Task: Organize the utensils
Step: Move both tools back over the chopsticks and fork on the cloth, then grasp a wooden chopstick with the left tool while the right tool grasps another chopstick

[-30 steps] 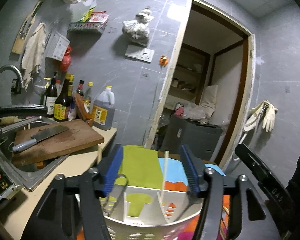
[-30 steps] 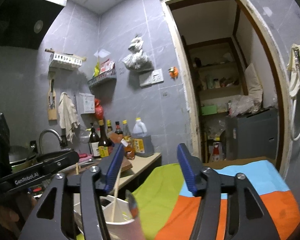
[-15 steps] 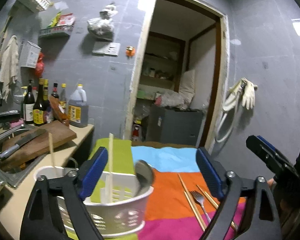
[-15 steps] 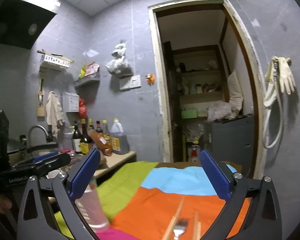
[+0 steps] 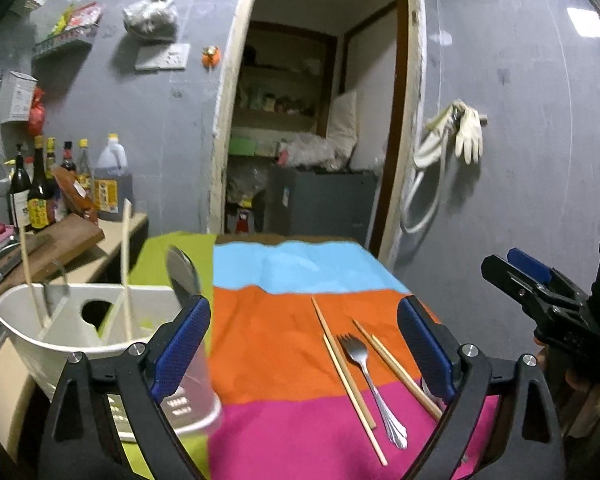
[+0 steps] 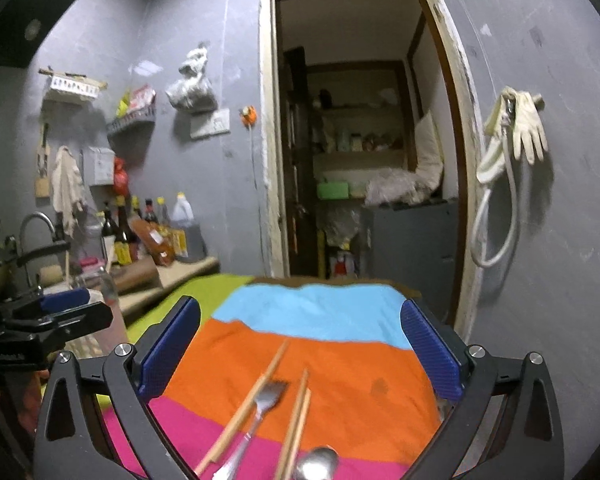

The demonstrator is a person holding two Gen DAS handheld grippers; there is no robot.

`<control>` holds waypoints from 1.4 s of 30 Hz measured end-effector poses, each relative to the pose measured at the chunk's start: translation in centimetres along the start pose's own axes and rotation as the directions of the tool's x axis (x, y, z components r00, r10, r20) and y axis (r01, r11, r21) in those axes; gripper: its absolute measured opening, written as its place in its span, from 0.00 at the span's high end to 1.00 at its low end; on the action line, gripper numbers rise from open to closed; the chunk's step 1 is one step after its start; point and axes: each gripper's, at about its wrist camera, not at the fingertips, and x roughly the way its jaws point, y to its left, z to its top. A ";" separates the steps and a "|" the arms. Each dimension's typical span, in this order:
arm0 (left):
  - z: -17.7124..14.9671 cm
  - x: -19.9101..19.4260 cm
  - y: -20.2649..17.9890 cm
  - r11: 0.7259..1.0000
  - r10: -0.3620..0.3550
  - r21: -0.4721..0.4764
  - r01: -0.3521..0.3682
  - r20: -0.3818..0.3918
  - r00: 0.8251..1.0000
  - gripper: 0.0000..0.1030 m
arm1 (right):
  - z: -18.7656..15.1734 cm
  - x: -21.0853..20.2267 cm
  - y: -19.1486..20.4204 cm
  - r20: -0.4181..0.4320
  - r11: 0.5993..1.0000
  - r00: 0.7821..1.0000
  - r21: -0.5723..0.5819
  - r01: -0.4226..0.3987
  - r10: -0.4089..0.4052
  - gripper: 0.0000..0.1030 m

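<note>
Several utensils lie loose on my striped cloth [image 6: 324,344] | fork [image 6: 260,404] just ahead of my right tongs [image 6: 300,352], long axis running away from me | right nearer | both tongs, left [image 5: 304,344] too, spread and empty | caddy [image 5: 80,344] at left

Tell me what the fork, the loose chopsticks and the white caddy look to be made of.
Fork: polished metal, likely steel; silvery with bright glints.
Chopsticks: pale wood or bamboo; matte tan, no shine.
Caddy: white moulded plastic, probably; smooth thin walls, inner dividers and a cut-out hole.
</note>
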 end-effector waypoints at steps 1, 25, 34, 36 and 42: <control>-0.2 0.4 -0.2 1.000 -0.004 0.003 0.004 -0.018 1.000 0.11 | -0.3 0.1 -0.4 -0.017 1.000 1.000 0.002 0.008 -0.008 0.01; -5.4 9.7 0.1 0.999 -0.031 -0.044 0.013 -0.442 0.896 0.16 | -5.9 6.9 -4.2 -0.480 1.000 0.877 0.028 0.002 0.012 0.41; -6.0 13.0 -0.3 0.997 -0.074 -0.043 0.060 -0.551 0.831 0.48 | -7.1 8.9 -4.0 -0.559 0.999 0.828 0.040 -0.031 0.049 0.64; -6.0 13.7 -0.3 0.996 -0.089 -0.051 0.073 -0.563 0.821 0.52 | -7.2 9.2 -3.9 -0.568 0.998 0.821 0.039 -0.040 0.055 0.65; -5.7 15.2 -0.3 0.996 -0.089 -0.045 0.077 -0.580 0.810 0.61 | -7.5 9.7 -3.5 -0.583 0.998 0.810 0.028 -0.054 0.060 0.65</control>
